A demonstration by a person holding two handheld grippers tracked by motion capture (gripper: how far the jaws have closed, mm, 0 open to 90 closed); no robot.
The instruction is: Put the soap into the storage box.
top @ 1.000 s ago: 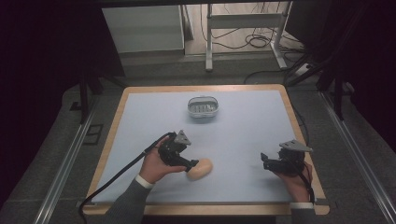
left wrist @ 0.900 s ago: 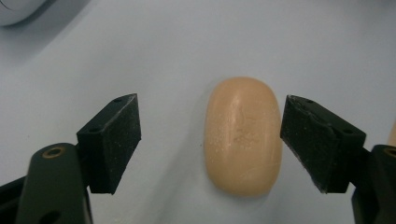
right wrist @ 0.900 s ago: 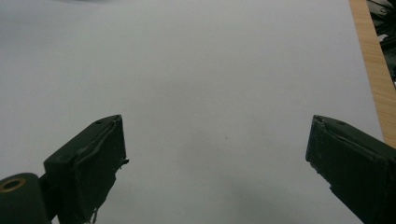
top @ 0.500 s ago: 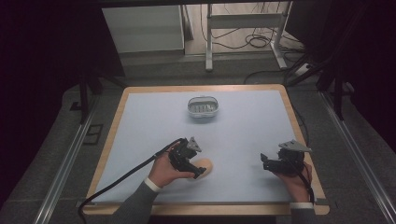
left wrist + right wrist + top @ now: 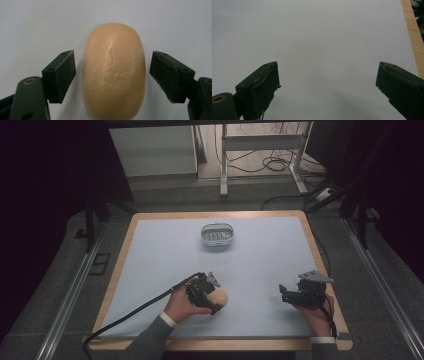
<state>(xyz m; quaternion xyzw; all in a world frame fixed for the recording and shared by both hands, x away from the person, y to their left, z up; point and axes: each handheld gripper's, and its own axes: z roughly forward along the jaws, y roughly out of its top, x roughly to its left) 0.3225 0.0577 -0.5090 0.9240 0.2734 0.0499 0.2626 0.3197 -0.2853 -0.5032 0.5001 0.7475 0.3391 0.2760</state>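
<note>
My left claw [image 5: 111, 75] is wide open and straddles a peach-coloured oval soap [image 5: 113, 71] that lies flat on the pale mat [image 5: 165, 255]. In the left gripper view the soap sits squarely between my two black pads, one pad [image 5: 62, 75] to its left and one to its right, a thin gap on each side, neither touching it yet. The soap's long axis runs straight away from me along the line of the claw, so the pads face its two long flanks and would close across its narrow width. A faint stamped mark shows on its upper face. From the high view, my left claw [image 5: 204, 291] is low over the soap [image 5: 219, 297] near the front edge of the mat, my hand [image 5: 181, 306] behind it. My right claw [image 5: 299, 295] is off to the right, well apart from the soap, also wide open and holding nothing; ahead of it I see bare mat and a strip of wooden table edge [image 5: 413, 35]. Far ahead of my left claw, toward the back of the mat, stands a small white dish [image 5: 218, 235]. I judge the left claw the nearer one, set to close on the soap.
</note>
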